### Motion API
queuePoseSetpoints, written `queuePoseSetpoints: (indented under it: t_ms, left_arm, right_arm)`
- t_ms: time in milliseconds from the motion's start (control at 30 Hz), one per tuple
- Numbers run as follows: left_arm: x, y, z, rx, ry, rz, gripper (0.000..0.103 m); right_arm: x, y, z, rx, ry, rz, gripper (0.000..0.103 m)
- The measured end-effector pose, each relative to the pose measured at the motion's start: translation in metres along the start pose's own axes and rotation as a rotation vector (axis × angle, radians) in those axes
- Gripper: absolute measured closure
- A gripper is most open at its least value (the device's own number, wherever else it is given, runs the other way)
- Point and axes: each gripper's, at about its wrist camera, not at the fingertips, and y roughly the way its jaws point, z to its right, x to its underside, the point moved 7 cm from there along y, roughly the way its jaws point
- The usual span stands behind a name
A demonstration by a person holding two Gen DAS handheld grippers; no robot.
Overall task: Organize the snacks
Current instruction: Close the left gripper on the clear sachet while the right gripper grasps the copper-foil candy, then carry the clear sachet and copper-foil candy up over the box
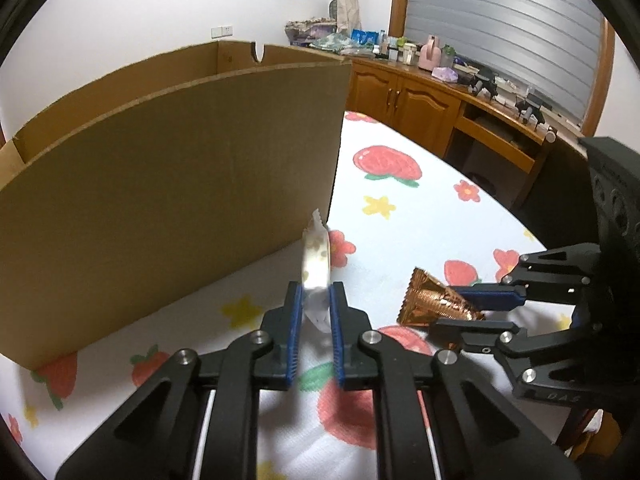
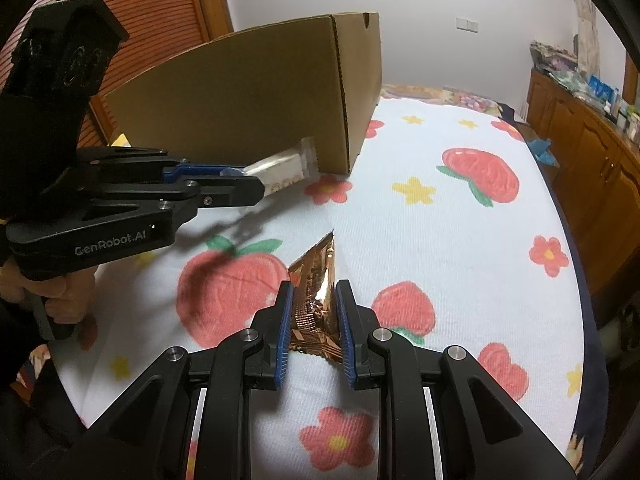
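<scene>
- Left hand-held gripper (image 1: pixel 315 308) pinches a white snack packet (image 1: pixel 316 264) with pale gold print; blue pads (image 1: pixel 295 320) press on both its sides, packet stands on edge and sticks out forward past the fingertips.
- Right wrist view: the same packet (image 2: pixel 280 172) juts from the left hand-held gripper (image 2: pixel 256 184) toward the lower front corner of the cardboard box (image 2: pixel 256 96); packet tip looks just beside the box wall, contact cannot be told.
- Right hand-held gripper (image 2: pixel 313 312) is clamped on a copper foil snack packet (image 2: pixel 316 284); crumpled foil fills the gap between the blue pads, serrated end points forward and up.
- Left wrist view: copper packet (image 1: pixel 432 300) is held sideways in the right hand-held gripper (image 1: pixel 460 312), off the bedspread, to the right of the white packet and apart from it.
- Cardboard box (image 1: pixel 168 184) is open-topped and sits on the strawberry-and-flower bedspread (image 1: pixel 408 216), ahead-left of both grippers.
- Both packets are outside the box, in the air above the bedspread (image 2: pixel 460 208).
- Wooden cabinet (image 1: pixel 404 96) with clutter on top runs along the far wall under a window blind (image 1: pixel 500 32).
- Person's hand (image 2: pixel 60 292) grips the left tool's handle.
</scene>
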Motion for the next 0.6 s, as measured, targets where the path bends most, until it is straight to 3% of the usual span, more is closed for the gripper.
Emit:
queuePoseSetpoints:
  t_ms: [267,600]
  left_arm:
    - [-0.003,-0.014,0.004,0.017,-0.012,0.031,0.093]
    - [-0.017,-0.064,0.006,0.016,-0.007,0.131,0.093]
  right_arm:
    - [0.000,-0.003,0.000,-0.001,0.008,0.004,0.084]
    - [-0.007,-0.020,-0.004,0.014,0.008,0.043,0.085]
